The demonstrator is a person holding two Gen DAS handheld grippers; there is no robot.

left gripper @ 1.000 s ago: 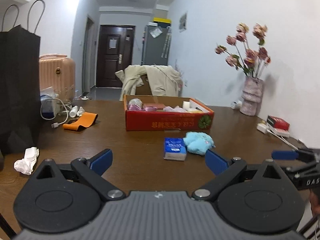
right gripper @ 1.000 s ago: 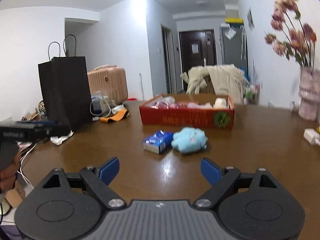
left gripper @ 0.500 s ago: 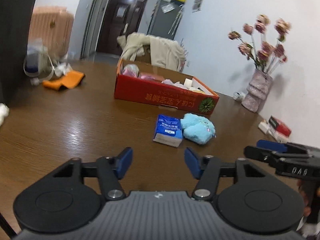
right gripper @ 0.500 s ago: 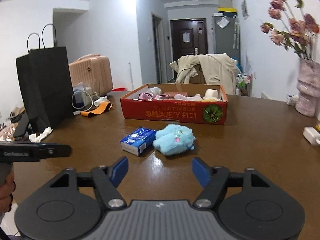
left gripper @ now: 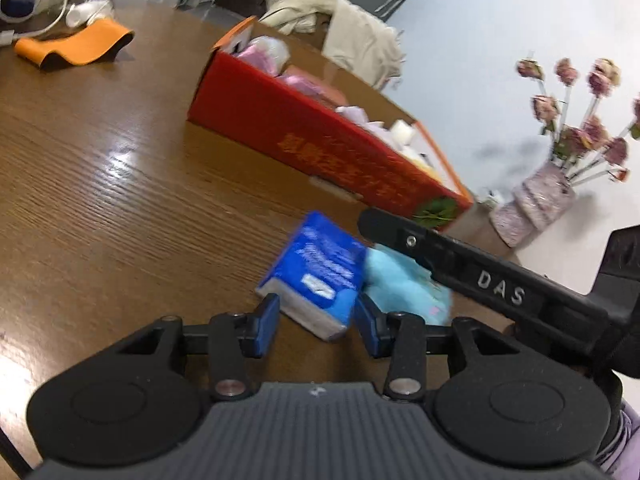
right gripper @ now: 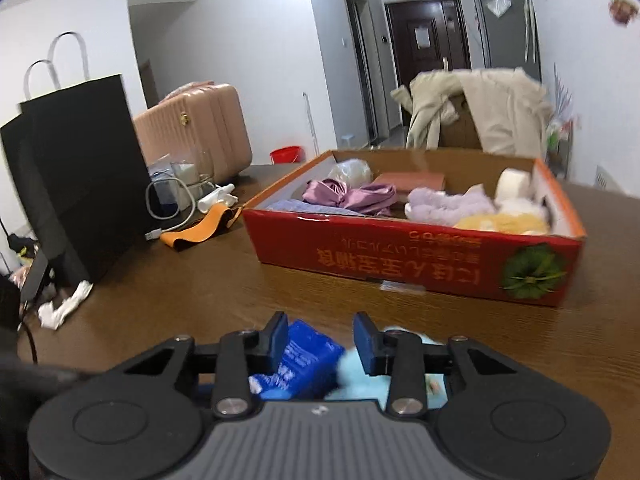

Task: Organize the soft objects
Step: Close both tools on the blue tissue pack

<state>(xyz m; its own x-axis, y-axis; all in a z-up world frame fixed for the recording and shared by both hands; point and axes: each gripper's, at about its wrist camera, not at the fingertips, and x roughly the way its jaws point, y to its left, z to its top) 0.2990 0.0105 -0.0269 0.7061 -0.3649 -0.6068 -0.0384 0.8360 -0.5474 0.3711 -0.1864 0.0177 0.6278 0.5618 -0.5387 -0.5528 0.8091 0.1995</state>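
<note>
Jaws of left gripper (left gripper: 316,322) have just been closing, straddling the near end of the blue tissue pack (left gripper: 318,270) on the desk (left gripper: 100,200); pad contact unclear. Blue plush (left gripper: 400,284) touches its right side, red box (left gripper: 320,140) behind. Right view: right gripper (right gripper: 321,342) jaws closing too, part apart over pack (right gripper: 304,364) and plush (right gripper: 356,368); grip unclear.

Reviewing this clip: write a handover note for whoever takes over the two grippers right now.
Left gripper: jaws have just been closing around the near end of the blue tissue pack; firm contact unclear through blur.
Right gripper: jaws have just been closing, low over the pack and the light-blue plush toy; no grip visible.
Things: pack and toy lie side by side on the table before the red box, which already holds several soft items.
Left to do: secure both, place them in the box.
</note>
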